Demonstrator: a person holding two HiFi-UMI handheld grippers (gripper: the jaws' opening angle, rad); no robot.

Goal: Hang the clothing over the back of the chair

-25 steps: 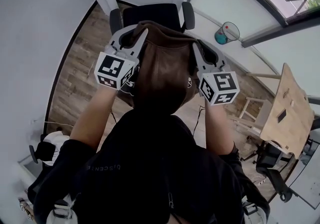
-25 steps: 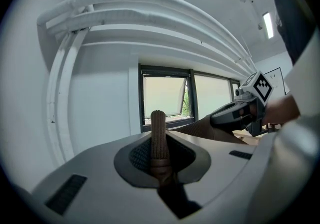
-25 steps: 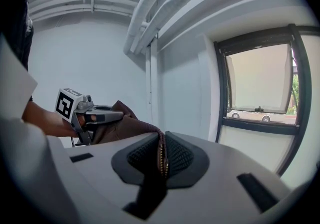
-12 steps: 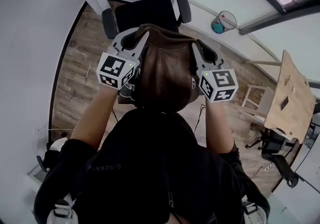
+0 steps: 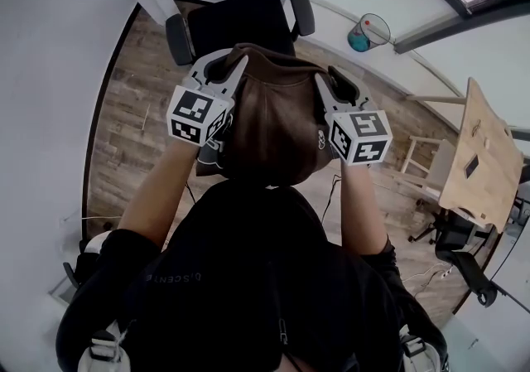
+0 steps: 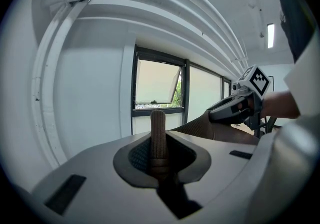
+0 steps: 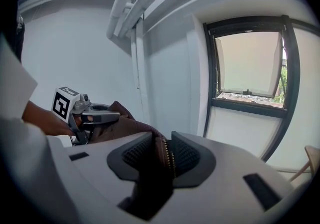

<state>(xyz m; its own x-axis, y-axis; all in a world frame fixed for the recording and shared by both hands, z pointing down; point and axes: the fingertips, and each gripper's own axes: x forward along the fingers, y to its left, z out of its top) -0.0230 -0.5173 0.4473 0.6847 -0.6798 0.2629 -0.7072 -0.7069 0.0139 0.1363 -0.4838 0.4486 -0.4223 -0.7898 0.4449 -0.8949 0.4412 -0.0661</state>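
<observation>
A brown jacket point(image 5: 273, 118) hangs spread between my two grippers, just above the back of a black office chair point(image 5: 240, 21). My left gripper point(image 5: 232, 64) is shut on a ribbed brown hem point(image 6: 158, 133), which stands up between its pads. My right gripper point(image 5: 328, 82) has just been opening its jaws. The jacket's zipper edge point(image 7: 167, 154) still lies between its pads, loosely. Each gripper view shows the other gripper across the cloth: the right gripper point(image 6: 235, 108) and the left gripper point(image 7: 100, 115). The jacket hides the chair's seat.
A wooden table point(image 5: 484, 159) and a pale stool point(image 5: 418, 180) stand to the right on the wood floor. A teal bin point(image 5: 368, 35) sits by the window wall. A white wall runs close on the left. Another black chair point(image 5: 464, 258) is at the lower right.
Both grippers and the jacket have sunk a little toward the chair back, which now sits closer under the cloth in the head view.
</observation>
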